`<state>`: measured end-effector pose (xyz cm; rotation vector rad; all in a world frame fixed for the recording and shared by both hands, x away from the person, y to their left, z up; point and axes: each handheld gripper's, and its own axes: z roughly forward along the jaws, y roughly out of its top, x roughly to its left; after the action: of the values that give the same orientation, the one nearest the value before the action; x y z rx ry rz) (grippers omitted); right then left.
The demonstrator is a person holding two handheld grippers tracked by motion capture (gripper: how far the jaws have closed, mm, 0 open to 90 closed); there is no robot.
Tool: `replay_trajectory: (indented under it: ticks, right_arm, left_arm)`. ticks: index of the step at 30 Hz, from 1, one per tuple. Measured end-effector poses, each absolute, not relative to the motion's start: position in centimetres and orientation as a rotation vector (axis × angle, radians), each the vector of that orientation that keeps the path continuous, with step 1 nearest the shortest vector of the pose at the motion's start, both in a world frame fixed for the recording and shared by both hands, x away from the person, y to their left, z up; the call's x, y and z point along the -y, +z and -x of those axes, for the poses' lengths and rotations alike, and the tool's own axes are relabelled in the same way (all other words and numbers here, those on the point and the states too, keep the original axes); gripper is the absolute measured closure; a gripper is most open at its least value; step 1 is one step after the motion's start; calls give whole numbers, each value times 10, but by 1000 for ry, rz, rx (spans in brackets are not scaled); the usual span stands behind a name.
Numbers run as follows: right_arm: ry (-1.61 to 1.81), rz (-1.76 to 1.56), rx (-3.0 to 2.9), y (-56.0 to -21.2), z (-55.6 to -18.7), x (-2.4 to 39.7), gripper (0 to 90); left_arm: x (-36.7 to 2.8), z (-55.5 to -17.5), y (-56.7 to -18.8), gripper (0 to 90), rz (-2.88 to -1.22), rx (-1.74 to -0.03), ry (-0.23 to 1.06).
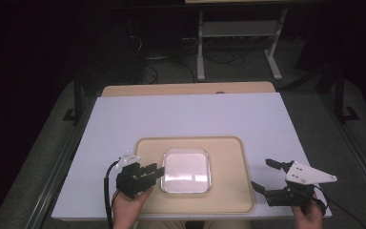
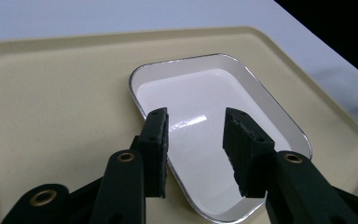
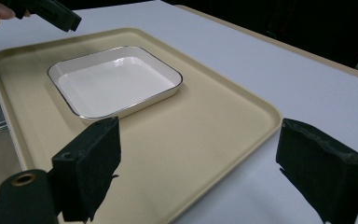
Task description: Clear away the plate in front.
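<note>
Both grippers, left gripper [image 1: 156, 171] and right gripper [image 1: 262, 174], are showing black jaws, brass-ringed pivots, grey three-cornered plates and trailing black cables.

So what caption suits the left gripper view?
Open tool poised over a white dish on a beige tray.

white rectangular dish [image 1: 186, 170] with rounded corners and thin metallic rim, empty, flat on beige tray [image 1: 228, 195]

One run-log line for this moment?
left gripper: open at white dish rim | right gripper: open, beside beige tray | dish: empty
</note>
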<state>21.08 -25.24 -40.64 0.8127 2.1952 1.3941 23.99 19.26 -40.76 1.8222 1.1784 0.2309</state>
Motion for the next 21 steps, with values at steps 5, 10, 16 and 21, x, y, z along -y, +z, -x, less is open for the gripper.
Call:
replay_trajectory:
  ticks: [5, 10, 16, 21]
  right_arm:
    - [1391, -823, -2194, -407, -212, 254, 129]
    - [1388, -831, -2194, -408, -212, 255, 129]
    - [1386, -841, -2189, -408, -212, 257, 129]
    - [1383, -841, -2184, -408, -212, 258, 129]
  left_arm:
    - [-193, -243, -405, 557, -1852, -1115, 260]
    - [-194, -245, -401, 538, -1888, -1058, 304]
    - [-200, -249, -397, 502, -1870, -995, 272]
    - [-204, -251, -395, 463, -1865, -962, 261]
